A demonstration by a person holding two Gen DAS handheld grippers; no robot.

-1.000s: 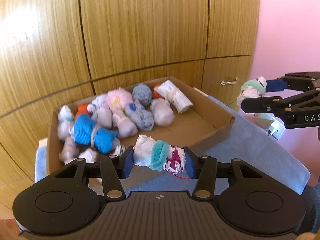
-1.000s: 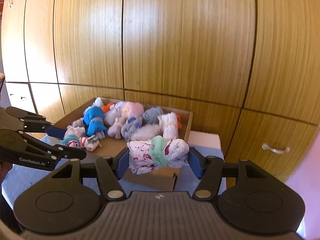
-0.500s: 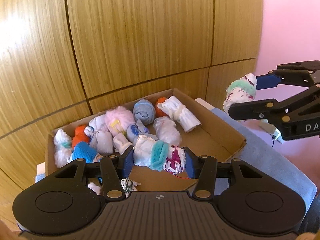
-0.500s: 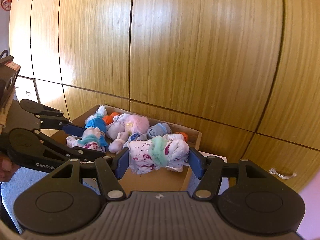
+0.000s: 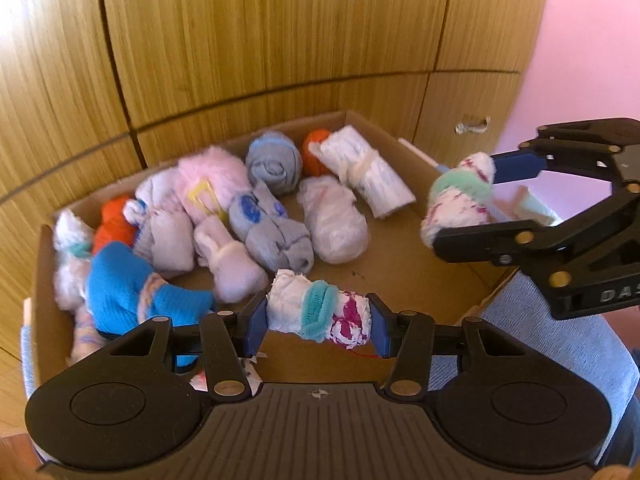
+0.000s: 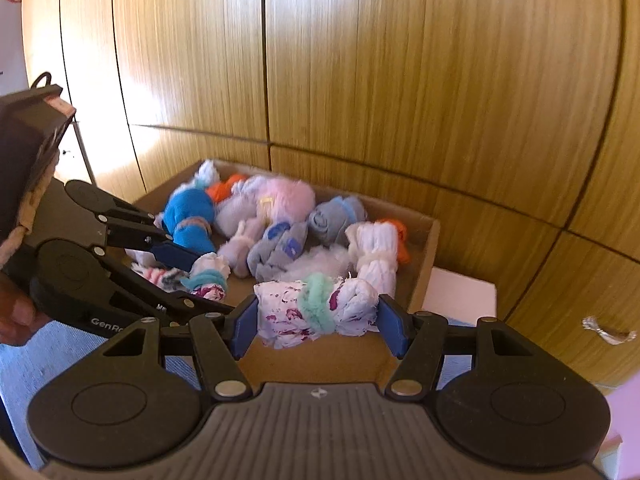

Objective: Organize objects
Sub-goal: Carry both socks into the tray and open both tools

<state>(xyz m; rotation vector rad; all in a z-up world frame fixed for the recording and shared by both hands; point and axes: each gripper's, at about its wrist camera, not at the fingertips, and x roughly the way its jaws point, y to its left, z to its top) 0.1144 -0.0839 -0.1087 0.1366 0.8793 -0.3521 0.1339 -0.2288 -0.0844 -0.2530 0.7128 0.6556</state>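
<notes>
My left gripper (image 5: 318, 316) is shut on a white rolled sock bundle (image 5: 320, 308) with a teal band and magenta print, held over the front of a cardboard box (image 5: 404, 268). My right gripper (image 6: 318, 316) is shut on a similar white bundle (image 6: 316, 310) with a mint band and purple print, above the box's near wall (image 6: 320, 360). Each gripper shows in the other's view: the right gripper (image 5: 468, 200) at the box's right side, the left gripper (image 6: 200, 276) at the left.
The box holds several rolled sock bundles, among them a blue one (image 5: 128, 284), a pink one (image 5: 208, 176), a grey one (image 5: 274, 160) and a white roll (image 5: 364, 170). It stands on a blue cloth (image 5: 560, 344) before wooden cabinet doors (image 5: 260, 32). A pink wall (image 5: 592, 20) lies right.
Both grippers have moved forward and tipped down toward the box, each still gripping its bundle. The box now looms larger under them.
</notes>
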